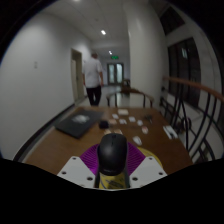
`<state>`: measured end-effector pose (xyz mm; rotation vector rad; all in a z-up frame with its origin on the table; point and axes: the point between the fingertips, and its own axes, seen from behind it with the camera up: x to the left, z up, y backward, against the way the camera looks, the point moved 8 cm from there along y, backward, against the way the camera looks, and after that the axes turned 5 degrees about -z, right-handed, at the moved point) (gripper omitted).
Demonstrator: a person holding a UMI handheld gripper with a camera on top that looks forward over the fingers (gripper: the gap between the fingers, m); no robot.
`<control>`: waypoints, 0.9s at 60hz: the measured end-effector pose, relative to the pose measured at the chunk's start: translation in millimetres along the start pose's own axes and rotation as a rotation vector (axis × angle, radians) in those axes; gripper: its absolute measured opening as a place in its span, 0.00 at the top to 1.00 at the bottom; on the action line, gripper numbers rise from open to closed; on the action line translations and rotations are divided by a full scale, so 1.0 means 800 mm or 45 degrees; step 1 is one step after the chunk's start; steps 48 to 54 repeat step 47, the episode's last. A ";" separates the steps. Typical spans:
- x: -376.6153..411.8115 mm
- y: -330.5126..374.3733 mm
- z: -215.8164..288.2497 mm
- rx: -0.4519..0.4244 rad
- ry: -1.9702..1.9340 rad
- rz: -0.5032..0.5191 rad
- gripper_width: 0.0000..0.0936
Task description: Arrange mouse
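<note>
No brand, label or writing could be read anywhere in the view; a small green sign [112, 44] glowed above the far doorway, but its text was too small to make out.

On the left of the wooden table [60, 148], a dark flat laptop-like slab [78, 125] lay closed, well beyond the fingers. Just right of it sat a small dark round object [103, 124], too small to identify. Further right, several white cards or paper slips [128, 118] were scattered over the far half of the table, and near its right edge lay a small white device [170, 131] with a dark item beside it.

At the near end, the gripper [112, 170] held a black computer mouse [112, 153] upright between its fingers. The purple pads [94, 160] showed at either side of the mouse and appeared to press against its flanks, so the fingers were closed only as far as the mouse's width allowed. The mouse hid the fingertips themselves. It stood in the middle, raised above the near edge of the table.

Beyond the table, a person [94, 78] in a white top stood in the corridor to the left, near a door. A wooden handrail [195, 88] ran along the right side.
</note>
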<state>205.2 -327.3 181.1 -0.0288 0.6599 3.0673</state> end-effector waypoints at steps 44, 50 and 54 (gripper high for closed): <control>-0.086 0.164 -0.081 0.098 -0.124 0.097 0.09; -0.099 0.202 -0.093 0.085 -0.169 0.106 0.09; -0.099 0.202 -0.093 0.085 -0.169 0.106 0.09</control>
